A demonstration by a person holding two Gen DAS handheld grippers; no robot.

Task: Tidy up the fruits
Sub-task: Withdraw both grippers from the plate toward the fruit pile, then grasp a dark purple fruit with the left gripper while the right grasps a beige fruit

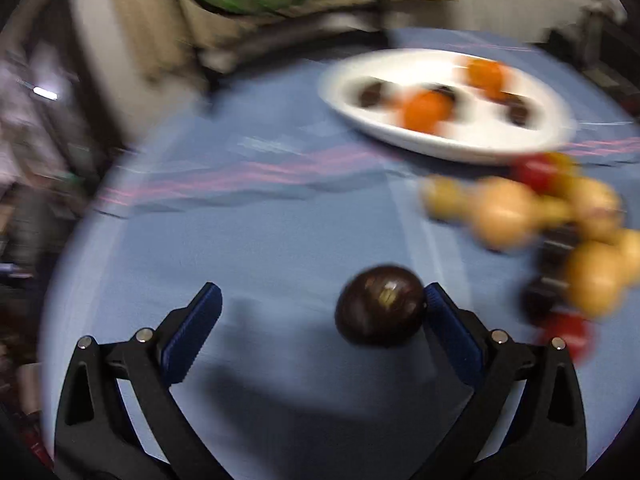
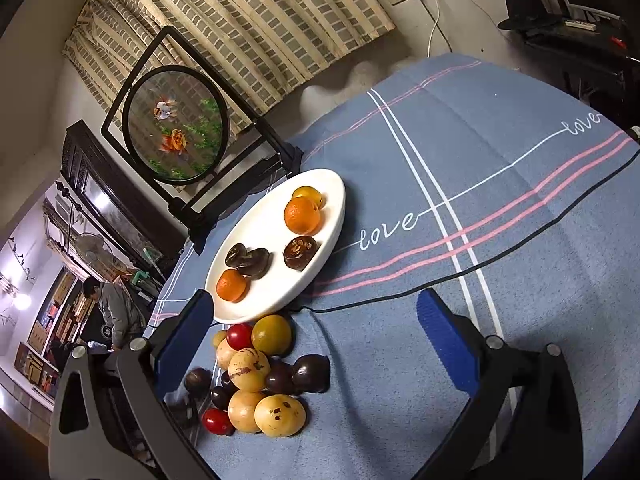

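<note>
A white oval plate (image 2: 320,188) holds oranges (image 2: 302,215) and several dark dried fruits (image 2: 300,252); it also shows blurred in the left wrist view (image 1: 460,148). A pile of loose fruit (image 2: 256,376) lies on the blue cloth below the plate: yellow-tan ones, dark plums, red ones. My left gripper (image 1: 320,312) is open; a dark plum (image 1: 380,306) sits against its right finger (image 1: 448,320), with a wide gap to the left finger. My right gripper (image 2: 316,336) is open and empty above the pile.
The blue tablecloth (image 2: 480,184) with pink and white stripes covers the table. A round goldfish screen on a black stand (image 2: 176,124) stands behind the plate. The table's left edge (image 1: 80,240) is close. A person (image 2: 116,316) stands beyond it.
</note>
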